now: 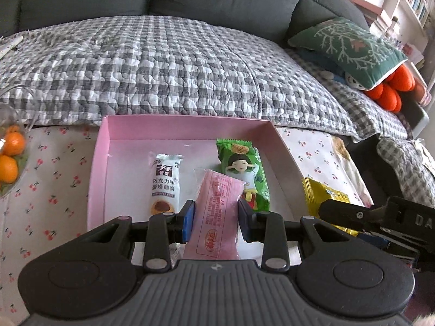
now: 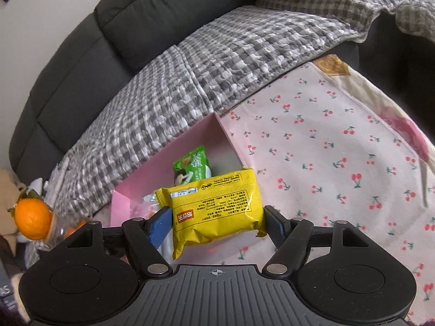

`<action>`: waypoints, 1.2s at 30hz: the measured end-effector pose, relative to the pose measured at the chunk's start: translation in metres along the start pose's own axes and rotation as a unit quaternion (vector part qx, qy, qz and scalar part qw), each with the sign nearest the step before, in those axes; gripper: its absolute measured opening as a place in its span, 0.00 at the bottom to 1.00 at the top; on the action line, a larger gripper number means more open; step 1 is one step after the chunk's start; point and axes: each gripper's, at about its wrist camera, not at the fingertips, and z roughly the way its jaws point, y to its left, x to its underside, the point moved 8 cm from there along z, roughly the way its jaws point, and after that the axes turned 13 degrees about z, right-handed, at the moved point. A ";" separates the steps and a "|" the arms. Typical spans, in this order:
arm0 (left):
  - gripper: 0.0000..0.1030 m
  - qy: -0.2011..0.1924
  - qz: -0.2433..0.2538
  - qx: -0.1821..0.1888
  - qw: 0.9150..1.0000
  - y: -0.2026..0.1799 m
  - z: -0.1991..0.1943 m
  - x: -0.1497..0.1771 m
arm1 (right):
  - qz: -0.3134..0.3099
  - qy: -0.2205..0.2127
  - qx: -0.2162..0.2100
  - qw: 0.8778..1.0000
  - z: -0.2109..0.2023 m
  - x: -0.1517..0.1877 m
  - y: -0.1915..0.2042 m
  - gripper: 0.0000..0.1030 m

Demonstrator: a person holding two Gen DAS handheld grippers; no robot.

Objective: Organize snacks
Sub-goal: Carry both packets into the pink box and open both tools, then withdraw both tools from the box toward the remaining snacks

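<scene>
A pink box (image 1: 187, 125) stands on the cherry-print cloth and holds a white snack packet (image 1: 164, 184) and a green snack packet (image 1: 246, 174). My left gripper (image 1: 216, 217) is shut on a pink snack packet (image 1: 217, 217) over the box's near side. My right gripper (image 2: 217, 224) is shut on a yellow snack packet (image 2: 217, 206) and holds it above the cloth, just right of the box (image 2: 187, 138). The yellow packet (image 1: 323, 195) and the right gripper also show at the right of the left wrist view. The green packet (image 2: 193, 167) shows behind the yellow one.
A sofa with a grey checked quilt (image 1: 163, 68) lies behind the box. Oranges in a clear container (image 1: 11, 157) sit at the left; one orange (image 2: 32, 217) shows in the right wrist view. A green cushion (image 1: 350, 49) and orange plush (image 1: 391, 89) lie at the right.
</scene>
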 end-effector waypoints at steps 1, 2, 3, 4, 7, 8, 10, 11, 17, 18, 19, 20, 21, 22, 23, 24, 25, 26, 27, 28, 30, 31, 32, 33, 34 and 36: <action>0.30 0.000 0.000 -0.001 1.000 0.000 0.002 -0.001 | 0.000 -0.002 -0.005 1.000 0.002 0.000 0.001 0.71; 0.30 -0.001 0.000 -0.001 1.000 0.000 0.005 -0.001 | 0.000 -0.003 -0.010 1.000 0.004 -0.001 0.002 0.71; 0.30 -0.002 0.000 -0.001 1.000 0.000 0.006 -0.002 | 0.000 -0.003 -0.016 1.000 0.006 -0.001 0.003 0.71; 0.30 -0.002 -0.001 -0.002 1.000 0.001 0.008 -0.002 | 0.000 -0.004 -0.022 1.000 0.007 -0.001 0.004 0.71; 0.30 -0.004 -0.005 -0.005 1.000 0.003 0.013 -0.003 | -0.003 -0.004 -0.033 0.999 0.014 -0.001 0.007 0.71; 0.30 -0.004 -0.006 -0.006 1.000 0.004 0.014 -0.003 | -0.004 -0.004 -0.035 0.999 0.016 0.000 0.008 0.71; 0.30 -0.006 -0.006 -0.008 1.000 0.006 0.016 -0.004 | -0.007 -0.004 -0.035 0.999 0.020 0.000 0.009 0.72; 0.30 -0.007 -0.005 -0.008 1.000 0.007 0.016 -0.004 | -0.008 -0.005 -0.035 0.999 0.021 0.001 0.009 0.72; 0.39 -0.006 -0.008 -0.017 1.000 0.012 0.020 -0.004 | -0.003 0.003 -0.031 1.000 0.029 0.001 0.006 0.79; 0.40 -0.006 -0.008 -0.018 1.000 0.013 0.021 -0.004 | 0.000 0.004 -0.029 1.000 0.029 0.000 0.005 0.79; 0.41 -0.005 -0.009 -0.019 1.000 0.014 0.021 -0.003 | 0.001 0.003 -0.027 1.000 0.029 0.000 0.004 0.80; 0.42 -0.005 -0.009 -0.019 1.000 0.014 0.021 -0.003 | 0.003 0.003 -0.026 1.000 0.029 -0.001 0.004 0.80; 0.43 -0.006 -0.009 -0.018 1.000 0.015 0.021 -0.002 | 0.004 0.005 -0.024 1.000 0.030 -0.001 0.003 0.80; 0.45 -0.005 -0.009 -0.018 1.000 0.015 0.020 -0.002 | 0.005 0.007 -0.025 1.000 0.030 -0.001 0.002 0.80; 0.47 -0.005 -0.009 -0.020 1.000 0.016 0.020 -0.001 | 0.005 0.009 -0.023 1.000 0.030 0.000 0.002 0.80; 0.49 -0.005 -0.008 -0.020 1.000 0.016 0.019 -0.001 | 0.002 0.008 -0.021 1.000 0.030 0.000 0.003 0.80; 0.51 -0.005 -0.008 -0.021 1.000 0.016 0.018 0.000 | -0.002 0.007 -0.018 1.000 0.029 0.000 0.003 0.80; 0.55 -0.005 -0.007 -0.022 1.000 0.016 0.017 0.000 | -0.007 0.005 -0.016 1.000 0.028 0.001 0.005 0.80; 0.57 -0.005 -0.006 -0.023 1.000 0.016 0.016 0.001 | -0.013 0.004 -0.015 1.000 0.026 0.001 0.006 0.80; 0.60 -0.005 -0.006 -0.025 1.000 0.017 0.014 0.002 | -0.018 0.003 -0.015 1.000 0.024 0.002 0.008 0.80; 0.63 -0.006 -0.005 -0.028 1.000 0.017 0.009 0.003 | -0.026 0.002 -0.017 1.000 0.020 0.002 0.011 0.82; 0.66 -0.006 -0.004 -0.027 1.000 0.016 0.006 0.004 | -0.030 0.001 -0.019 0.999 0.017 0.003 0.013 0.84; 0.68 -0.006 -0.002 -0.027 1.000 0.016 0.003 0.004 | -0.034 0.000 -0.019 0.999 0.014 0.003 0.014 0.85; 0.69 -0.007 0.001 -0.028 1.000 0.015 0.000 0.005 | -0.037 0.000 -0.018 0.999 0.012 0.004 0.015 0.85; 0.71 -0.008 0.005 -0.030 0.999 0.015 -0.003 0.007 | -0.041 0.002 -0.015 0.999 0.010 0.004 0.017 0.85; 0.76 -0.009 0.012 -0.033 0.999 0.014 -0.010 0.009 | -0.050 0.004 -0.008 0.999 0.005 0.006 0.018 0.85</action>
